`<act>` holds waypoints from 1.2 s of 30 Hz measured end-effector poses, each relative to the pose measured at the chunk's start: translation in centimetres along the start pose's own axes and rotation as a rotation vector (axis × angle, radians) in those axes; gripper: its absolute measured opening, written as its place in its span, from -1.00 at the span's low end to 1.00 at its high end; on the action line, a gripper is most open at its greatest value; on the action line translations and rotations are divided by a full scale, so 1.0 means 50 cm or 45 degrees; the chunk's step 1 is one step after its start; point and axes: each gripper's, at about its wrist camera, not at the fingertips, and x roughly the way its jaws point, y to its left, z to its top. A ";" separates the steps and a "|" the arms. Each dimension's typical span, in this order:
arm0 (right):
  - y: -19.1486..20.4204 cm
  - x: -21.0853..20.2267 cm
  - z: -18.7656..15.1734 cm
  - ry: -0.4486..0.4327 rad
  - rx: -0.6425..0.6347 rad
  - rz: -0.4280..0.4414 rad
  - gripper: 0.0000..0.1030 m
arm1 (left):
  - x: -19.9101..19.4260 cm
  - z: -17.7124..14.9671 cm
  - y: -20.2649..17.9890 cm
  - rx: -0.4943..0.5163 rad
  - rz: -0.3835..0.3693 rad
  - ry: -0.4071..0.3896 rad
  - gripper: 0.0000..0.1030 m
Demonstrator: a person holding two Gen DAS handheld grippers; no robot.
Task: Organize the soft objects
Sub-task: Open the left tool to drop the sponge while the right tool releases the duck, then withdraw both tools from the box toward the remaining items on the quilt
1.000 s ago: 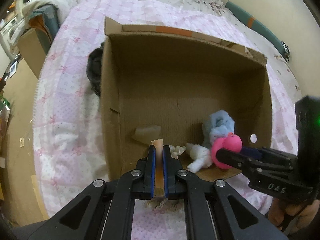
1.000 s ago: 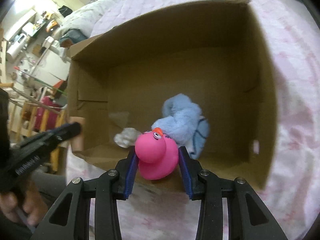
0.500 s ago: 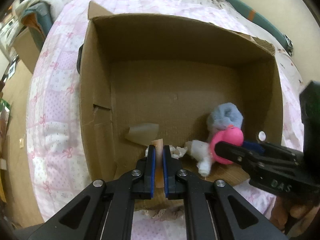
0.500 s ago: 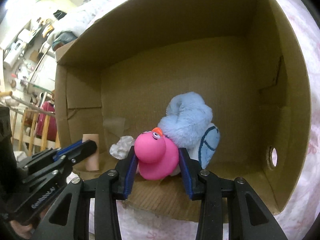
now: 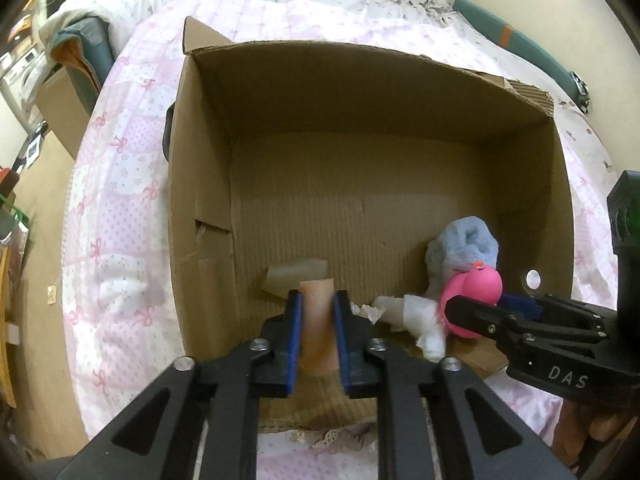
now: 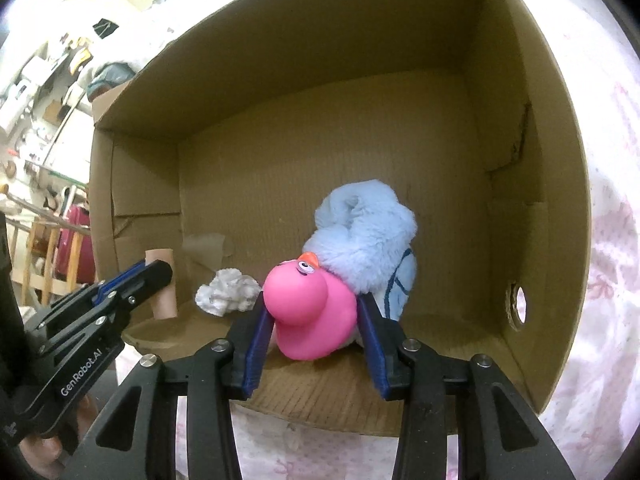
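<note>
An open cardboard box lies on a pink bed. My left gripper is at the box's near left corner, jaws opening, its blue pads still touching a beige soft tube that stands upright between them. My right gripper is shut on a pink rubber duck, low over the box floor at the near right. Behind the duck lies a light blue plush. Between the two grippers sits a crumpled white tissue.
The box rests on a pink patterned quilt. A curled piece of tape sticks up from the box floor. The right wall has a round hole. A dark cloth lies outside the left wall. Another carton stands beside the bed.
Both grippers have come closer over the box's near edge and lower into it. The left jaws have widened and the flattened tube has swelled back round. The duck stays gripped.
</note>
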 end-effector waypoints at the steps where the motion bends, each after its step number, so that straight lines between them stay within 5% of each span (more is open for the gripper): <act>1: -0.001 -0.001 0.000 -0.003 0.005 0.018 -0.15 | -0.001 0.001 0.003 0.002 0.003 -0.005 -0.67; 5: -0.010 -0.005 0.002 -0.008 0.037 0.048 -0.12 | -0.005 0.002 0.003 0.017 0.029 -0.004 -0.53; 10: -0.020 -0.012 0.000 -0.022 0.059 0.054 0.05 | -0.015 0.003 0.008 0.018 0.049 -0.043 0.12; 15: -0.034 -0.017 0.000 -0.033 0.118 0.080 0.46 | -0.023 0.004 0.003 0.033 0.060 -0.037 0.20; 20: -0.030 -0.034 -0.003 -0.065 0.129 0.127 0.55 | -0.035 0.005 0.012 0.019 0.065 -0.065 0.20; 25: -0.025 -0.063 -0.015 -0.113 0.134 0.180 0.91 | -0.056 -0.002 0.028 -0.028 0.059 -0.085 0.21; 36: -0.017 -0.108 -0.047 -0.156 0.114 0.136 0.92 | -0.111 -0.029 0.034 0.001 0.087 -0.133 0.21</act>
